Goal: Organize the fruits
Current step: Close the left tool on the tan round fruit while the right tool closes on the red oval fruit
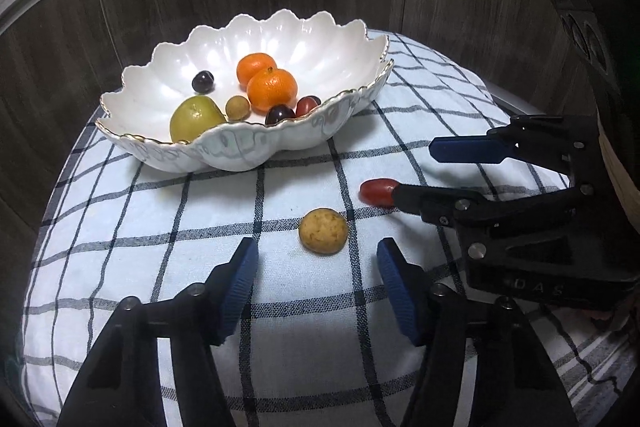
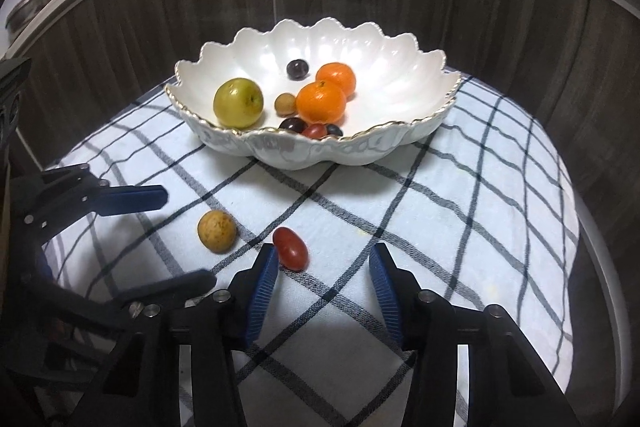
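Most fruit already sits in the scalloped bowl (image 1: 280, 27), while the longan (image 1: 323, 230) between the left tool's (image 1: 316, 259) part-open pads and the cherry tomato (image 2: 291, 248) just beside the half-open right tool's (image 2: 324, 269) left pad remain ungrasped.

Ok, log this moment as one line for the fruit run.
left gripper: open, around tan fruit | right gripper: open, beside red tomato | bowl: holds other fruit | cloth: two left

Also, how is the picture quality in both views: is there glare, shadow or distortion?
Left wrist view: sharp in the middle, bright glare inside the white bowl, straight cloth lines bent by the fisheye, dark corners. Right wrist view: the same curving and black corners, glare on the bowl, and a grey shadow on the checked cloth under the gripper.
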`<action>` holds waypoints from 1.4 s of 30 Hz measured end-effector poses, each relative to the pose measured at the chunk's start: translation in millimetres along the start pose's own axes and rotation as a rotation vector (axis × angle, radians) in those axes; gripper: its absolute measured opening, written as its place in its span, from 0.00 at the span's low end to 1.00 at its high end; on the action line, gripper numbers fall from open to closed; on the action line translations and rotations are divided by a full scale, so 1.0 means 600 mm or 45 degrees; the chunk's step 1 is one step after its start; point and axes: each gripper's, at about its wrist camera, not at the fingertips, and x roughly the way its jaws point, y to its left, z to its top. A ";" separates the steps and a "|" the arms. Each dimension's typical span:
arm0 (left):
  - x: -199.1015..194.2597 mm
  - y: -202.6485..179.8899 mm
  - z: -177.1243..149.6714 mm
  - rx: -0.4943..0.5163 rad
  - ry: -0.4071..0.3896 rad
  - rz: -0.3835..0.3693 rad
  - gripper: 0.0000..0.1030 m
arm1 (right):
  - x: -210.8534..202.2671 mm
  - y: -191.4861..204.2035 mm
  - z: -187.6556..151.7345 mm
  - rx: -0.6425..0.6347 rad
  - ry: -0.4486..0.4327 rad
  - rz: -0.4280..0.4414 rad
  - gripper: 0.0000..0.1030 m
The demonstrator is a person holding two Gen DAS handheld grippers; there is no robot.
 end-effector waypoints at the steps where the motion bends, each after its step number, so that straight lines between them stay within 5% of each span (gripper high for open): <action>1: 0.003 0.000 0.000 0.004 0.005 0.005 0.59 | 0.003 0.001 -0.001 -0.008 0.004 0.012 0.46; 11: 0.021 0.003 0.001 0.042 0.034 -0.004 0.56 | 0.028 0.009 -0.001 -0.059 0.058 0.091 0.34; 23: 0.035 0.012 0.012 0.080 0.032 -0.038 0.53 | 0.047 0.006 0.007 -0.078 0.079 0.160 0.31; 31: 0.037 0.014 0.017 0.091 0.035 -0.113 0.32 | 0.051 0.010 0.012 -0.059 0.082 0.197 0.26; 42: 0.038 0.016 0.020 0.069 0.038 -0.124 0.27 | 0.053 0.014 0.011 -0.057 0.077 0.180 0.19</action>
